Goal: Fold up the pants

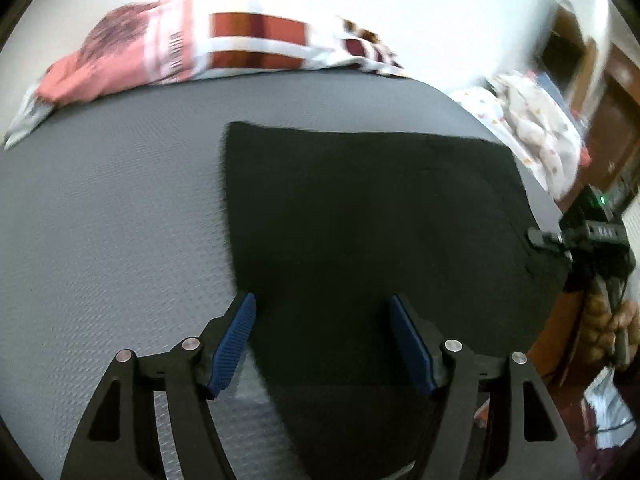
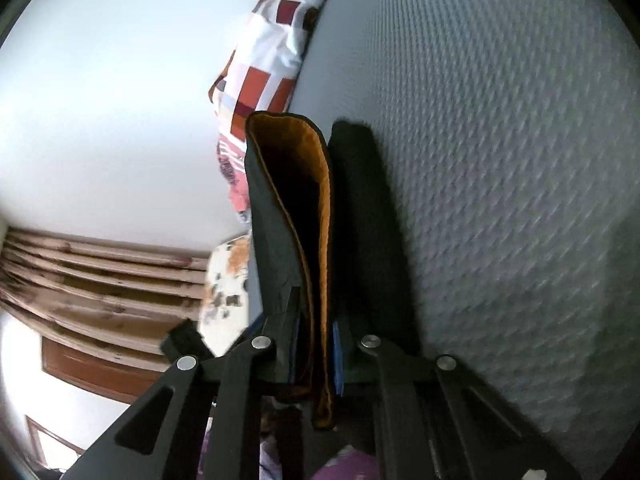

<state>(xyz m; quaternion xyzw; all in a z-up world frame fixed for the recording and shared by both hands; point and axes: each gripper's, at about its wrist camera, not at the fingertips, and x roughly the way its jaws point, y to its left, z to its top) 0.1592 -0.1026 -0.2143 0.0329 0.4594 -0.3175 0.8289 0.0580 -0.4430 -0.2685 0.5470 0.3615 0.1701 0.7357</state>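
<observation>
Now the left gripper gapes empty over the black fabric pants; the right gripper pinches their orange-lined edge.

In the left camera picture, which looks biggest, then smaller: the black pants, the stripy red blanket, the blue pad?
1. Black pants
2. Stripy red blanket, farther away, so maybe really bigger
3. Blue pad on the left tongs

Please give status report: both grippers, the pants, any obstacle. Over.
Left gripper open, above black pants. Right gripper shut on pants edge, orange lining showing. Grey mat bare beside pants; patterned bedding at far edge.
</observation>
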